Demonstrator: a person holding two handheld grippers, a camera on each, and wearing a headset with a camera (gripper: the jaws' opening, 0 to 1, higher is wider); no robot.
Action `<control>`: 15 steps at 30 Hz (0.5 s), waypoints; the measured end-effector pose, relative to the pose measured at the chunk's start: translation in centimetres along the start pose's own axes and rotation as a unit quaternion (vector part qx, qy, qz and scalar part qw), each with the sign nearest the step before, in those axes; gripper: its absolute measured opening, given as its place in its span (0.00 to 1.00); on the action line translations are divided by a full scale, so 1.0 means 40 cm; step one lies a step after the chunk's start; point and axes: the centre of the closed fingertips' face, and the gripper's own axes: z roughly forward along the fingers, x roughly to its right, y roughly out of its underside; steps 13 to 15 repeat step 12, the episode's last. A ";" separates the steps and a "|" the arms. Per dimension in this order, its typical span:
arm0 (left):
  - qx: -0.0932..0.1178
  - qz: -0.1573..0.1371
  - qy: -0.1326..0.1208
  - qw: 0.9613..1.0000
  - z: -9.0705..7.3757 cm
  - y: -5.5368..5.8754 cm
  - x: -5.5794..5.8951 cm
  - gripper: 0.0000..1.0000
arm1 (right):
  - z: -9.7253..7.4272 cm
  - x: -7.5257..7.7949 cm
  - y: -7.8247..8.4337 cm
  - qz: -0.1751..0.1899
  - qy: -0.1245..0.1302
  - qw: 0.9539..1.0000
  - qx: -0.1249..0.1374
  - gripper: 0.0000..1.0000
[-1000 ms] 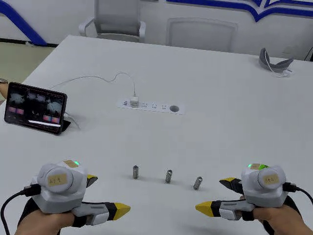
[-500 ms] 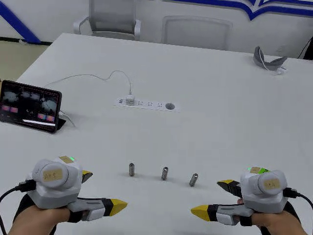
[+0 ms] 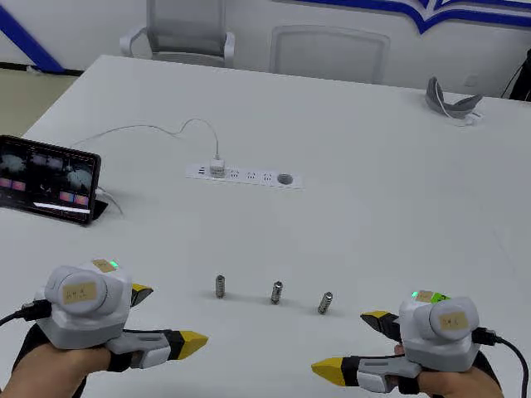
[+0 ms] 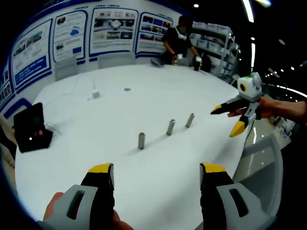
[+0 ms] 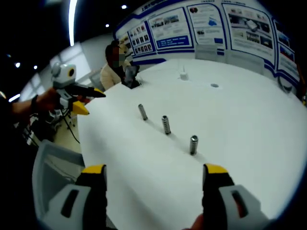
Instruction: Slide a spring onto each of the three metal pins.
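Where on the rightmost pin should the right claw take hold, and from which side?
I'd grip the rightmost pin around its upper shaft, with the right claw coming level from the right. It stands upright and slim, with the middle pin on its left, so its right is open.

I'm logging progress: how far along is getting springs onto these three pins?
Done, apparently: the left pin, middle pin and right pin each look wrapped in spring coils, though they are small. In hand: nothing; the left hand-held gripper and right hand-held gripper are both open and empty. Left: probably just a seating check.
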 end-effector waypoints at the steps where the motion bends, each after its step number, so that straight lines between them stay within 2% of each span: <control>1: 0.001 -0.002 -0.003 1.000 -0.001 -0.001 -0.002 0.75 | 0.000 -0.001 0.001 -0.001 0.000 1.000 0.000 0.84; 5: -0.002 -0.003 -0.002 1.000 0.002 0.006 -0.011 0.76 | 0.000 -0.002 0.003 -0.001 0.000 1.000 0.000 0.85; 15: -0.001 -0.009 -0.001 1.000 -0.004 0.011 -0.011 0.78 | 0.000 -0.001 0.008 0.001 0.000 1.000 -0.001 0.86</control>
